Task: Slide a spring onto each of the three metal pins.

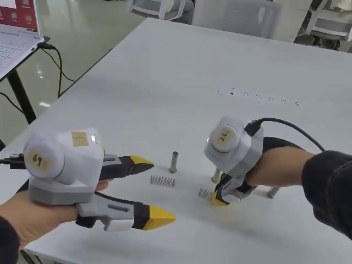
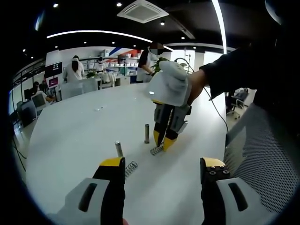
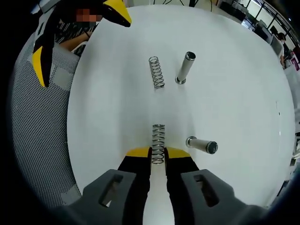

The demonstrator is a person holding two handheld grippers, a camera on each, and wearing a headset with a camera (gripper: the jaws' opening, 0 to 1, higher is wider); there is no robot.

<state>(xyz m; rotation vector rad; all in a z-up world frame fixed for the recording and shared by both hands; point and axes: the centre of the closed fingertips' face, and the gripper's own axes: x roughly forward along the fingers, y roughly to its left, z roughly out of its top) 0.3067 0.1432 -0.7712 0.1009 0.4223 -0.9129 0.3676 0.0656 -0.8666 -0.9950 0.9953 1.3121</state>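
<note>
Although the right gripper point(image 3: 158, 153) had its fingers clamped on one end of a spring point(image 3: 158, 133), most of the coil stuck out ahead of the tips, on or just above the bench point(image 3: 243, 93); I could not tell which. A near pin point(image 3: 201, 145) stood bare just to the right of those fingers, while a far pin point(image 3: 184, 68) and a loose spring point(image 3: 157, 71) sat well ahead of them. The left gripper point(image 2: 162, 163) hung with its fingers wide apart, holding nothing, the far pin just ahead of its tips. With so short a bite, the coil could likely swivel or pop free as its open end met a pin top. The pins looked free-standing, so a misaimed push might tip one, and nothing steadied them.
</note>
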